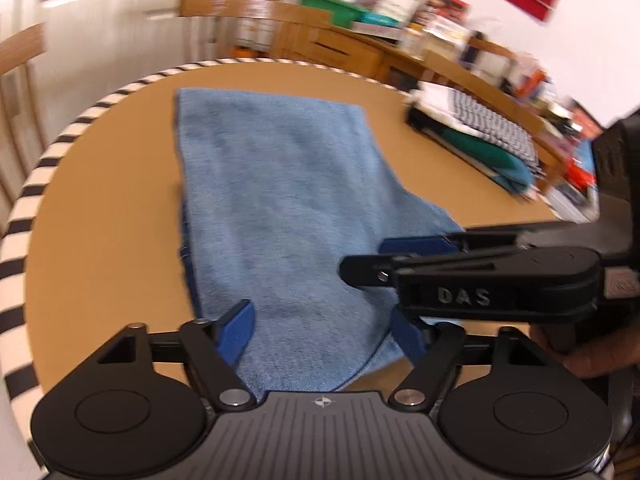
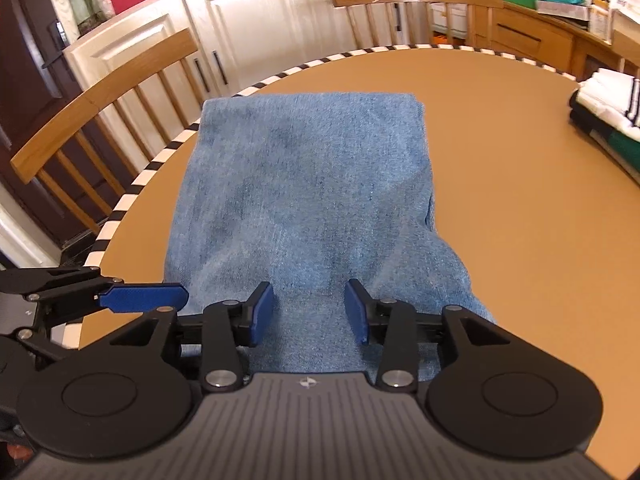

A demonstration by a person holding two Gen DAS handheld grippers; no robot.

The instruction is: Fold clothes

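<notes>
Left eye: behind my left fingers (image 1: 326,330), looking down, close.
Right eye: same.
Both see: blue cloth (image 2: 304,200), table (image 2: 520,200).

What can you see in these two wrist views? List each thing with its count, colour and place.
folded denim garment: one, light blue, flat on the table near its striped edge
table: one, tan top with black-and-white striped rim
stack of folded clothes: one, white, checked, green, far right of the table
wooden chairs: two, brown, beyond the table
cupboards: cream, behind the chairs
sideboard: one, wooden, cluttered
left gripper: one, black with blue pads, jaws open over the garment's near end
right gripper: one, same colours, jaws open over the garment
</notes>
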